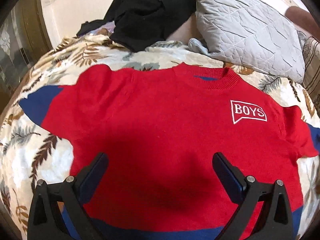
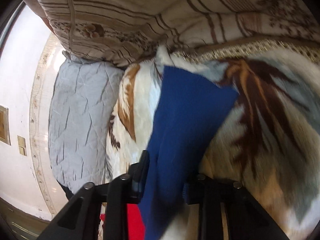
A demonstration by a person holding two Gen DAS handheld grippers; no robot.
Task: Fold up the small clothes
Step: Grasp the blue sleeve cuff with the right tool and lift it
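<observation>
A bed covered by a leaf-patterned blanket point(image 1: 50, 140) is seen against a pale wall, with a grey quilted pillow point(image 1: 246, 34) at two o'clock in the left wrist view and a heap of black clothes point(image 1: 148, 14) at twelve o'clock beside it. A striped cushion point(image 2: 140, 16) is shown at twelve o'clock in the right wrist view, above the grey pillow.

A red sweater point(image 1: 160, 116) is spread front-up on the blanket, its neckband at one o'clock and a white "BOYS" patch point(image 1: 248, 111) at two o'clock. Blue cuffs are visible at nine and three o'clock, and a blue hem band at six o'clock.

The left gripper point(image 1: 160, 160) is held released above the sweater's lower half, the jaws set wide apart with nothing clasped between them.

The right gripper point(image 2: 166, 172) is clenched on the blue sleeve end point(image 2: 190, 104), which extends from the jaws toward one o'clock over the blanket.
</observation>
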